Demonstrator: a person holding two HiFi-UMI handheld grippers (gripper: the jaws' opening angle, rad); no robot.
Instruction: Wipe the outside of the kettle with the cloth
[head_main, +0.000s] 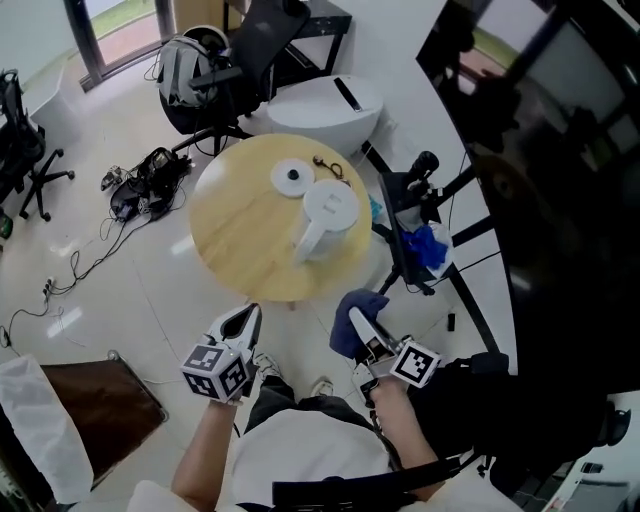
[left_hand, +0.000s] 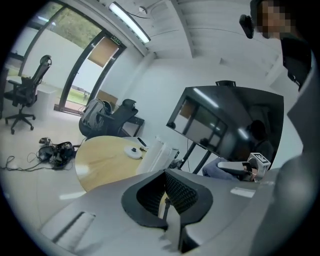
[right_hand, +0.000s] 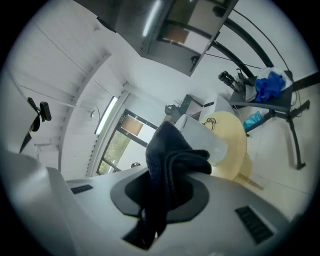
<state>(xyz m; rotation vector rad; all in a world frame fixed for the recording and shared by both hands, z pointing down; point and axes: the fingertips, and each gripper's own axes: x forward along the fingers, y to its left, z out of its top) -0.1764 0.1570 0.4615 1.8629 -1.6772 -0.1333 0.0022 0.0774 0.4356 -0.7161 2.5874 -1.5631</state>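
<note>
Short of the round table (head_main: 240, 225), caught with both grippers in the air, well apart from the kettle (head_main: 325, 222). Pinched the dark cloth (right_hand: 170, 165) in the right gripper (head_main: 360, 325), most of it bunched ahead of the jaws and a tail hanging behind. Showed the left gripper (head_main: 243, 322) pressed together on nothing. Found the kettle upright on the table's right side, near a white disc (head_main: 293, 177), possibly its base. Had not yet brought cloth to kettle.

Judged the risks from here. Could tip or slide the kettle toward the table edge if wiped hard with one gripper and left unbraced. Could lose the cloth from so narrow a pinch if dragged firmly round the body. Could snag the loose tail on handle or spout and pull the kettle along with it. Could offer no steadying grip with the left gripper until opened.
</note>
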